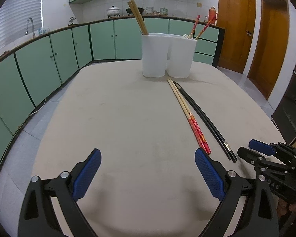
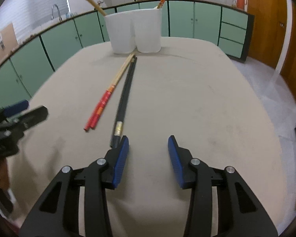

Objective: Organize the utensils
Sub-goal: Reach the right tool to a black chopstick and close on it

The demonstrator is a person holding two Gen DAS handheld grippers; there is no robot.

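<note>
Figure. Approach to the next pair of chopsticks on the table [image 2: 187, 102].

My right gripper [image 2: 148, 158] hangs tilted down over the cloth, its jaws partly open and holding nothing; the near end of the black chopsticks [image 2: 124, 96] lies just beside the tip of its left pad, outside the gap. My left gripper [image 1: 146, 175] is spread wide and empty over bare cloth, with the butt of the red-handled chopsticks [image 1: 187, 114] just beside its right pad.

Both pairs lie side by side, running from the grippers toward the foot of the white holder [image 2: 136, 31], where their far tips nearly meet.

Step in hand, as I judge it: picking up the black pair. To do it well I should shift the right gripper sideways until both sticks sit between the pads, close across them near the banded end, and lift them as one so neither rolls free.

Materials and shapes: the black pair is slender, glossy and smooth, with a pale metallic band near the butt, and probably slippery. The other pair is pale bamboo with red patterned handles. The holder is matte white plastic, a cluster of tall rounded compartments; one holds plain wooden chopsticks [image 1: 138, 17], another red-patterned ones. The pads are blue with a fine cross-hatched grip. The table covering looks like dull beige fabric.
</note>
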